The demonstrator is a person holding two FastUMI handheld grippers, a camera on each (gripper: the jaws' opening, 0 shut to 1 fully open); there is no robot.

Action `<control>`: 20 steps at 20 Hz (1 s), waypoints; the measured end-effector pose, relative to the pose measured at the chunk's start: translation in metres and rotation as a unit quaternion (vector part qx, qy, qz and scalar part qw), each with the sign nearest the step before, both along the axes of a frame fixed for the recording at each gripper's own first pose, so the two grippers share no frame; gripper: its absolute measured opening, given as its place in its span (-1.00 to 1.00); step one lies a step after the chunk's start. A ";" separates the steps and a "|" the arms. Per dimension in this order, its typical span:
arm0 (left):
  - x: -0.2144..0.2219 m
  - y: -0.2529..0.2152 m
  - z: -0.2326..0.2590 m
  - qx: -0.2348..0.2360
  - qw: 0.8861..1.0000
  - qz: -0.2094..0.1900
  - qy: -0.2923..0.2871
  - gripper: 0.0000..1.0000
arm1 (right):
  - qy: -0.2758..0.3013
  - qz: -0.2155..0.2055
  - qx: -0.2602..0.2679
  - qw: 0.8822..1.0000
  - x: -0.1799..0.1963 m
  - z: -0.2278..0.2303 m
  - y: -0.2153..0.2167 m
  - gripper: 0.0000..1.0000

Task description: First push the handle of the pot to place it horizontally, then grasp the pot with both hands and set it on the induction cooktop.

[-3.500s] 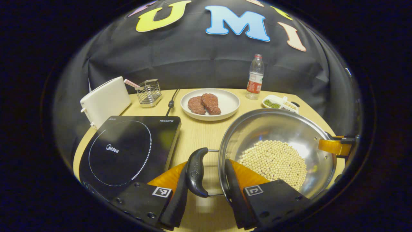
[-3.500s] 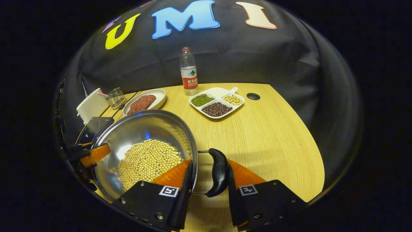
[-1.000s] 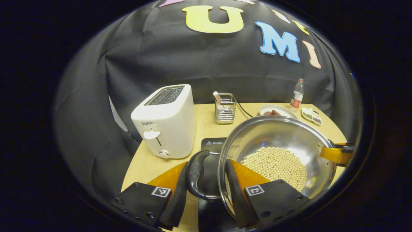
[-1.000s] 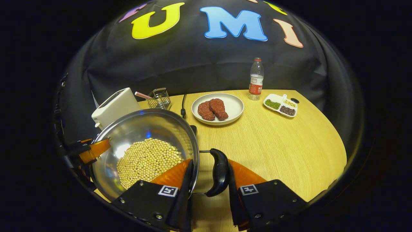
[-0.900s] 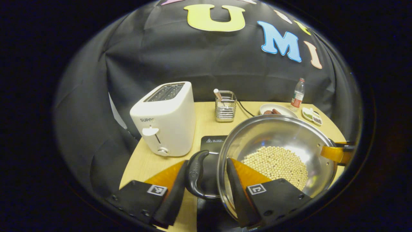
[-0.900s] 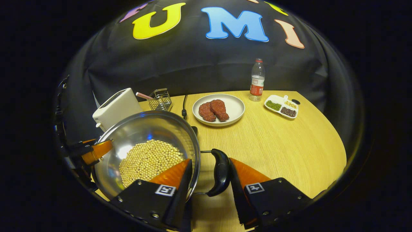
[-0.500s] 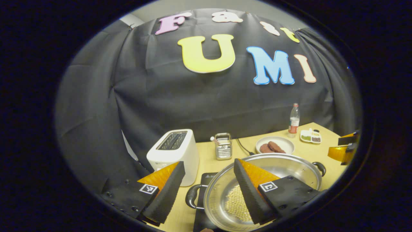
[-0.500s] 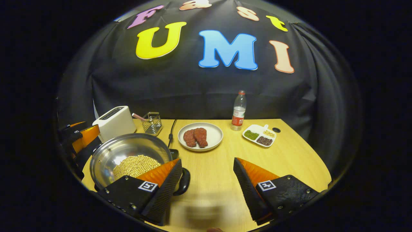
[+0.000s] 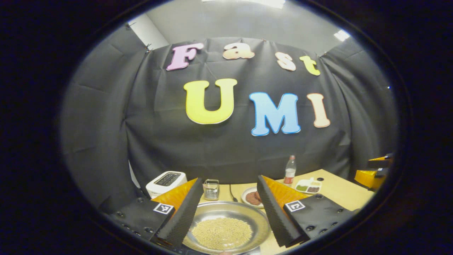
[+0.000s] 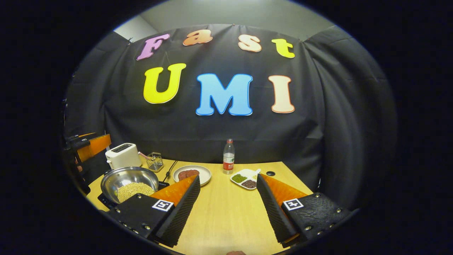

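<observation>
The steel pot, holding soybeans, stands on the black induction cooktop at the table's left end. In the left gripper view the pot lies low between and beyond my fingers. My left gripper is open, raised above the pot and apart from it. My right gripper is open too, high over the bare wooden table to the pot's right, with nothing between its fingers. The left gripper shows at the far left edge of the right gripper view, the right gripper at the right edge of the left gripper view.
Behind the pot stand a white toaster and a wire utensil holder. A plate with meat, a water bottle and a divided dish of beans line the back of the table.
Both grippers let go of the pot's handles, opened wide, then rose and drew back. The pot, carried left earlier, now rests on the cooktop.
</observation>
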State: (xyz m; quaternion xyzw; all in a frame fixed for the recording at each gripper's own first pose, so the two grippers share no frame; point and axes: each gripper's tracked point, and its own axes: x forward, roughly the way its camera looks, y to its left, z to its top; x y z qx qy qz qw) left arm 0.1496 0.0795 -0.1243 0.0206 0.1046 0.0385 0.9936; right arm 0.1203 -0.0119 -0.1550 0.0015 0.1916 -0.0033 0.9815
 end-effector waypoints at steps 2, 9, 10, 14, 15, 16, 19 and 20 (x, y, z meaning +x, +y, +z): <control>-0.016 -0.033 0.020 0.001 1.000 0.000 -0.012 0.86 | -0.012 0.003 0.007 1.000 -0.014 0.012 -0.026 0.94; -0.080 -0.088 0.062 0.009 0.999 0.016 -0.033 0.89 | -0.076 0.026 0.004 0.997 -0.048 0.076 -0.079 0.94; -0.087 -0.087 0.062 0.008 0.999 0.017 -0.030 0.93 | -0.088 0.024 0.006 0.996 -0.053 0.086 -0.080 0.95; -0.114 -0.076 0.082 0.029 0.999 0.009 -0.045 1.00 | -0.107 -0.002 0.009 0.994 -0.065 0.099 -0.083 0.94; -0.120 -0.073 0.086 0.034 0.998 0.006 -0.046 1.00 | -0.106 -0.008 0.015 0.994 -0.068 0.101 -0.081 0.94; -0.123 -0.071 0.091 0.036 0.998 0.004 -0.052 1.00 | -0.110 -0.012 0.021 0.994 -0.070 0.104 -0.077 0.94; -0.133 -0.061 0.099 0.033 0.998 0.003 -0.059 1.00 | -0.131 -0.018 0.021 0.991 -0.074 0.117 -0.072 0.94; -0.134 -0.058 0.098 0.031 0.998 0.005 -0.060 1.00 | -0.140 -0.018 0.019 0.990 -0.075 0.122 -0.070 0.94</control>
